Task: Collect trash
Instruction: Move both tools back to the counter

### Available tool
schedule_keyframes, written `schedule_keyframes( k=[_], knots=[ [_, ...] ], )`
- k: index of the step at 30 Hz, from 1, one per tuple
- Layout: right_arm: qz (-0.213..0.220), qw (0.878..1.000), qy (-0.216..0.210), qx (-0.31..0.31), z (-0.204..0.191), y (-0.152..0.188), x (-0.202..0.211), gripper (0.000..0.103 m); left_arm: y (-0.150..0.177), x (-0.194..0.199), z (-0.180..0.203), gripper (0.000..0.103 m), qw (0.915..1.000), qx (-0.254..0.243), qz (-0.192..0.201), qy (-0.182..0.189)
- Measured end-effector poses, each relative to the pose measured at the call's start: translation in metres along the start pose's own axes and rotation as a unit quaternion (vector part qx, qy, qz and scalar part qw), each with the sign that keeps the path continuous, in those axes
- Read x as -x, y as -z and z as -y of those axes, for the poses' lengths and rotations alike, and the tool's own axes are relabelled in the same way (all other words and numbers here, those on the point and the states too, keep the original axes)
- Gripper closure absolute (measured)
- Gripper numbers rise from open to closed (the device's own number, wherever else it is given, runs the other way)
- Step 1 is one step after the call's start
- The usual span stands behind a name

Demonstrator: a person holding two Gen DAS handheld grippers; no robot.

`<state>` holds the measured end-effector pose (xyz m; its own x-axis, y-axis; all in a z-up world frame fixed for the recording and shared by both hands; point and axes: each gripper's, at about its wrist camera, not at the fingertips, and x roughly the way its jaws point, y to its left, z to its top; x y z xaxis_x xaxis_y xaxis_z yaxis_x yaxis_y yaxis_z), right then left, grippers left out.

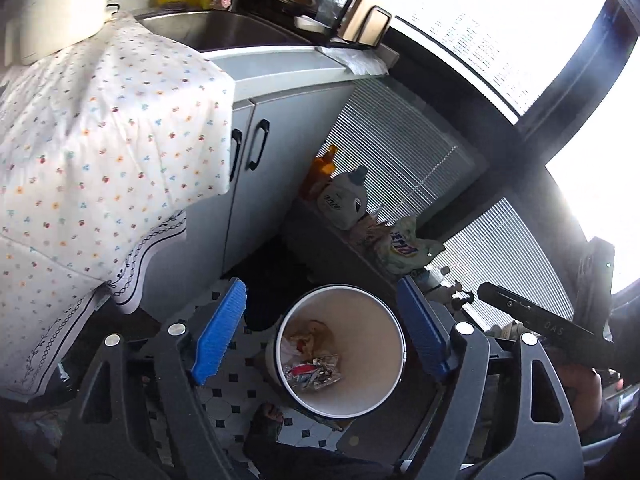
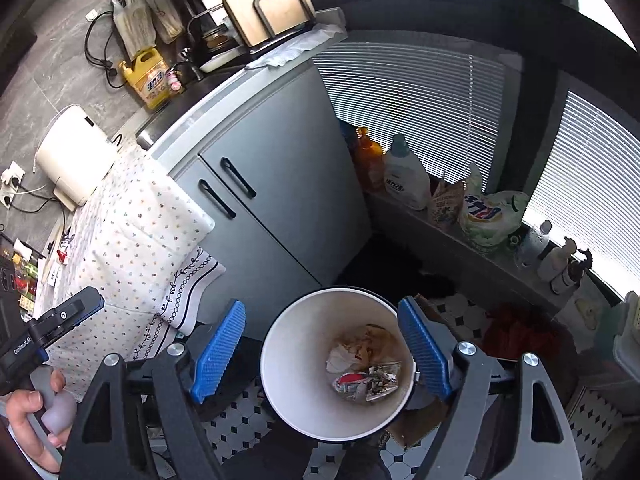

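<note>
Two grippers hang over a tiled floor (image 2: 248, 428) in a kitchen corner. A grey cabinet (image 2: 280, 168) with two black handles stands at the back; a table under a flowered cloth (image 1: 104, 144) adjoins it on the left. Slatted blinds (image 2: 420, 100) cover the windows, and a ledge (image 2: 448, 236) below them carries bottles and bags.

A white bin (image 2: 296, 364) stands on the floor near the cabinet and below the ledge. The trash (image 2: 366, 376) lies at its bottom: crumpled paper, brownish scraps and a foil wrapper with red print.

The left gripper (image 1: 316, 332) is above the bin with its blue pads (image 1: 218, 336) spread wide; nothing is between them. The right gripper (image 2: 320, 352) is likewise spread, its pads (image 2: 424, 352) empty, framing the bin from above. A hand (image 2: 28, 412) grips the left tool's handle at the lower left of the right view.
</note>
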<state>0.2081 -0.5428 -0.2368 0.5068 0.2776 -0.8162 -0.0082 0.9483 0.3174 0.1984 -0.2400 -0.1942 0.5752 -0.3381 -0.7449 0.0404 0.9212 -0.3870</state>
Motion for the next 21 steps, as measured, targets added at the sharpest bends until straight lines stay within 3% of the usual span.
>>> schedule_keyframes(
  k=[8, 21],
  knots=[
    [0.003, 0.998, -0.041, 0.051, -0.074, -0.026, -0.020, 0.020, -0.011, 0.049, -0.061, 0.022, 0.9965, 0.047, 0.052, -0.046],
    [0.017, 0.991, -0.080, 0.109, -0.199, -0.064, -0.046, 0.011, -0.048, 0.121, -0.173, 0.020, 0.9807, 0.111, 0.124, -0.103]
  ],
)
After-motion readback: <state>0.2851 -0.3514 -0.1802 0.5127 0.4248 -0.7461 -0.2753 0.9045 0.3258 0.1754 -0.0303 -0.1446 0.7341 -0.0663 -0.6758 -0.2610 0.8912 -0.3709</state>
